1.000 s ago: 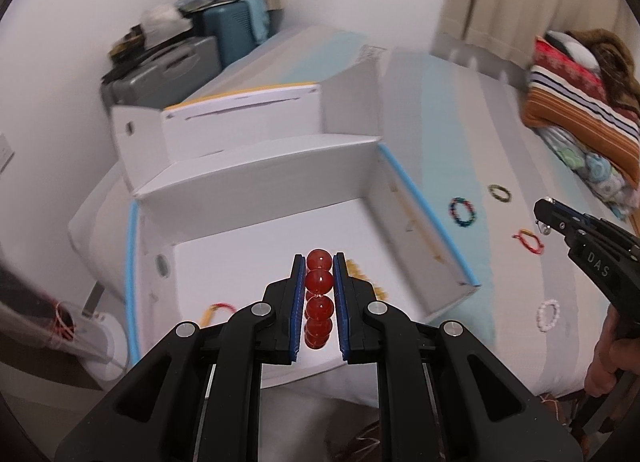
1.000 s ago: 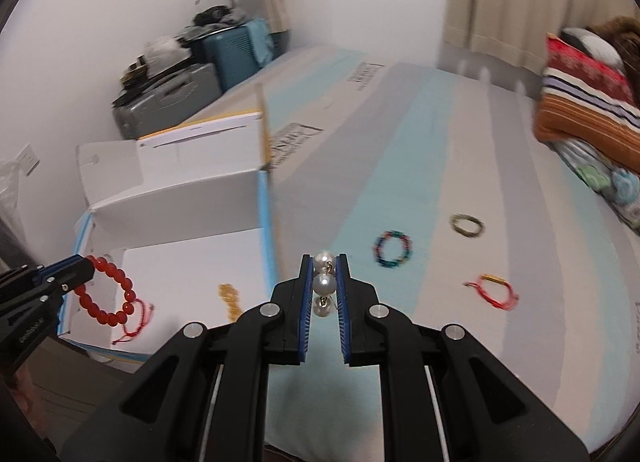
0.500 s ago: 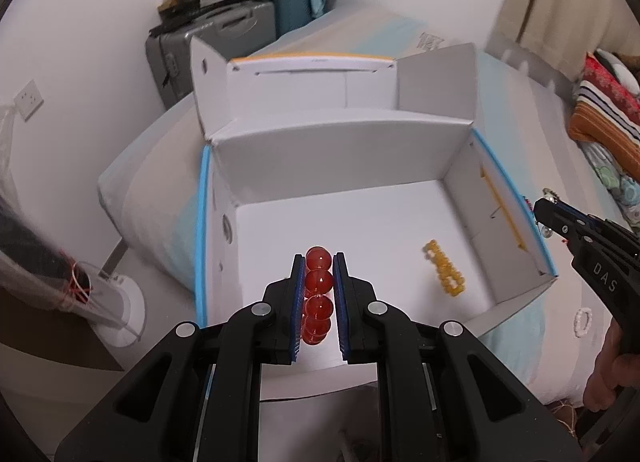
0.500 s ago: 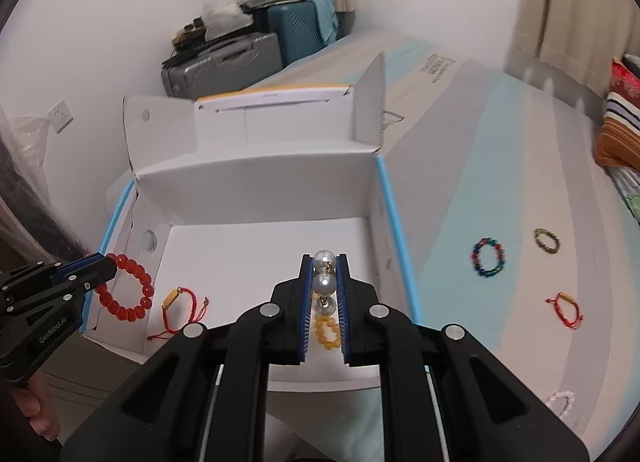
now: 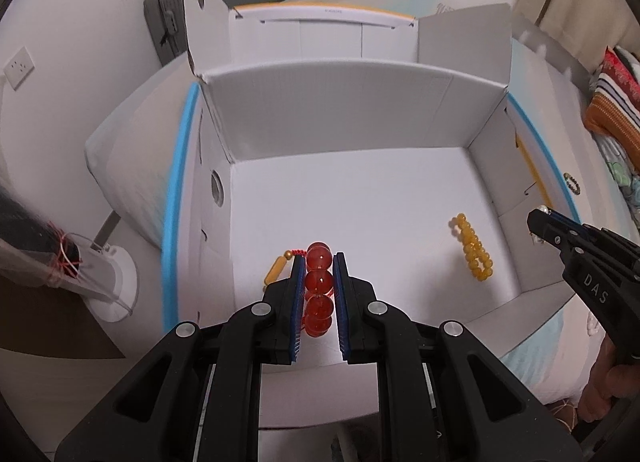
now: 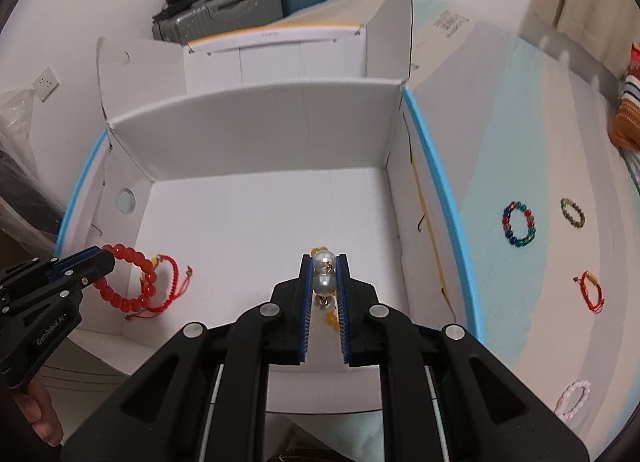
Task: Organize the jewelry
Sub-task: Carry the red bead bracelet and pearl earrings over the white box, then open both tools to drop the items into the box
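Red bead bracelet (image 5: 319, 289): lower loop hidden behind left tool (image 5: 319, 262). Yellow bead bracelet (image 6: 333, 318) mostly hidden behind right tool (image 6: 325, 262). Suitcases (image 6: 224, 7) cropped at top edge.

Red bead bracelet (image 6: 127, 282): large glossy round beads, hung as an open loop over the box's left side. Pearl bracelet (image 6: 324, 272): grey-white pearls with gold links, hung over the box's near right part. Yellow bead bracelet (image 5: 474, 248): small amber beads, lay flattened on the box floor near the right wall. Red cord bracelet with a yellow tube bead (image 6: 170, 282): lay on the box floor by the near left corner. White open box (image 6: 256, 133): flaps up, blue-edged, sat on the bed. Multicoloured bead bracelet (image 6: 519, 224), dark bead bracelet (image 6: 573, 212), second red cord bracelet (image 6: 591, 290) and pink bead bracelet (image 6: 574, 400): lay on the bed, right of the box.
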Demonstrator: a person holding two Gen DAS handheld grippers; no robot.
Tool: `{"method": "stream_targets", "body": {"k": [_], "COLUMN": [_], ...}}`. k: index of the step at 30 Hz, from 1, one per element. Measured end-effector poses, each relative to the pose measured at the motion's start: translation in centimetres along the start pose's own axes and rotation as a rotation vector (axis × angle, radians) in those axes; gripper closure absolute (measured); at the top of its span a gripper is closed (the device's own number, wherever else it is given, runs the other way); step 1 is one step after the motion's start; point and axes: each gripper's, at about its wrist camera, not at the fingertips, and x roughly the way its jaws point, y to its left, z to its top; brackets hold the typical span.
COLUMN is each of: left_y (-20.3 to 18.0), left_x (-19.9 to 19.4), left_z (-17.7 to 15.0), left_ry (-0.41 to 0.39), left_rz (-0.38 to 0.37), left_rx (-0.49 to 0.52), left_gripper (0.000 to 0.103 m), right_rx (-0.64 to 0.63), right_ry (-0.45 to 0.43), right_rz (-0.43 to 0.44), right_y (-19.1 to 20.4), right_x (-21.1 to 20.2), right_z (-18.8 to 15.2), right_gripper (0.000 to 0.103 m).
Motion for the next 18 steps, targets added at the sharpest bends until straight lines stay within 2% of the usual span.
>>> {"method": "stream_targets", "body": {"k": [10, 15, 16, 18], "left_y": [0.4, 0.2, 0.1, 0.0], "left_x": [1.9, 0.9, 0.8, 0.4], "left_z": [-0.2, -0.1, -0.1, -0.1], "left_ry": [0.047, 0.007, 0.003, -0.006], "left_rz": [0.002, 0.021, 0.021, 0.022], "left_rx": [-0.006, 0.002, 0.005, 0.007], "left_gripper": [0.09, 0.088, 0.088, 0.085], "right_rx": [-0.004, -0.026, -0.028, -0.022], "right_ry": [0.072, 0.048, 0.046, 0.032], "right_rz": [-0.004, -0.01, -0.009, -0.013], "right_y": [0.0, 0.6, 0.7, 0.7], "right_x": [2.2, 1.5, 1.4, 1.0], "right_z": [-0.6, -0.7, -0.7, -0.6], "right_gripper": [0.092, 0.09, 0.087, 0.07]}}
